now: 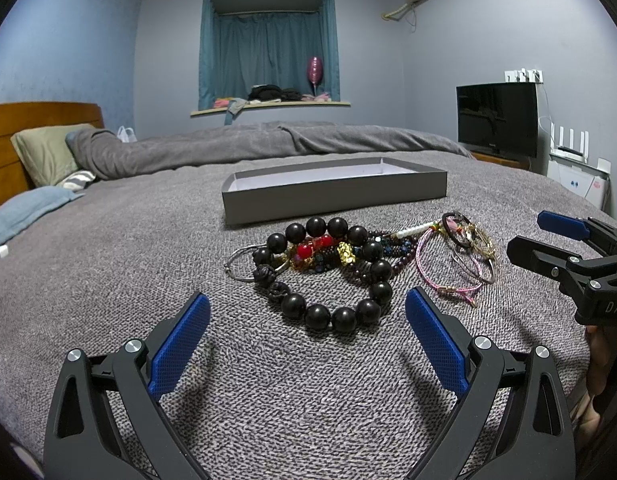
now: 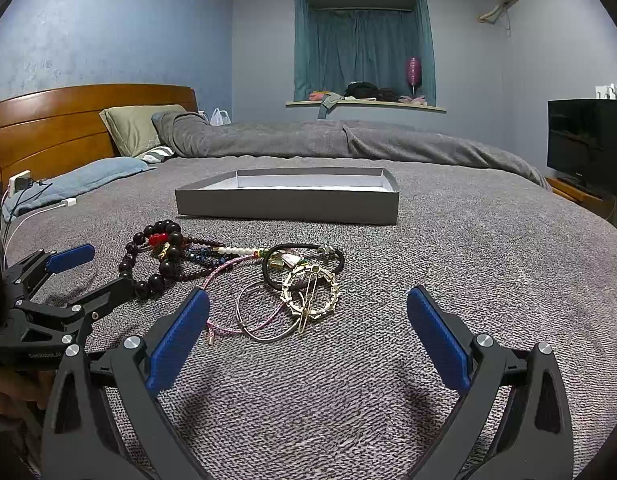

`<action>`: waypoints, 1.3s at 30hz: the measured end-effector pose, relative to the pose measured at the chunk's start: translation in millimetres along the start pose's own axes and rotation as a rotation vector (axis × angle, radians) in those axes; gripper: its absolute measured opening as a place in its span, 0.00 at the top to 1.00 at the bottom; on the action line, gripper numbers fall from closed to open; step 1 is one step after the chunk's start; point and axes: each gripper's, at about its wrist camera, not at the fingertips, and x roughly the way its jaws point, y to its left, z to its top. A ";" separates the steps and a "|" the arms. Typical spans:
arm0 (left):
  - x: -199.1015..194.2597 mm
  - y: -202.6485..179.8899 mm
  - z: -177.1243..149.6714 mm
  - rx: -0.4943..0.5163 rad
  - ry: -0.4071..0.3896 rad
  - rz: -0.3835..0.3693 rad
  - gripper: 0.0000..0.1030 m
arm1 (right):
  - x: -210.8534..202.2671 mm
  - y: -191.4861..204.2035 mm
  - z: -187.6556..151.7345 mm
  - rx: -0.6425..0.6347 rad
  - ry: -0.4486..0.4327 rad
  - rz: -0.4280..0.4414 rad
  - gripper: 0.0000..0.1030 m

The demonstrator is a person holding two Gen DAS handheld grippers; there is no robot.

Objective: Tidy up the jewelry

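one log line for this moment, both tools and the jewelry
left tool: open, before black bead bracelet | right tool: open, near gold ring clip | shallow grey box: nothing visible inside

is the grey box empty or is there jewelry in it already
Empty as far as visible: the grey box shows only bare white lining; the jewelry pile lies outside on the bed.

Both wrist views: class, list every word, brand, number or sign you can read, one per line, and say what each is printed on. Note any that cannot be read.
"GenRobot.AI" on the body of the left hand-held gripper, seen in the right wrist view.
"DAS", cut off by the picture's edge, on the body of the right hand-held gripper, seen in the left wrist view.
Small marks on the white boxes beside the television: too blurred to read.
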 end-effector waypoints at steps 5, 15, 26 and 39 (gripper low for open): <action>0.0 0.4 0.1 -0.001 0.000 -0.001 0.06 | -0.9 0.0 0.6 0.000 0.000 0.000 0.05; 1.3 4.7 3.4 -0.023 0.013 -0.017 0.06 | -5.2 -2.3 9.3 0.005 -0.019 0.011 0.05; 5.0 18.9 20.9 -0.066 0.022 -0.066 0.06 | -13.6 -6.1 12.5 0.017 -0.038 0.017 0.05; 28.2 28.2 41.7 -0.069 0.147 -0.136 0.32 | -12.9 -8.5 15.5 0.028 -0.039 0.026 0.05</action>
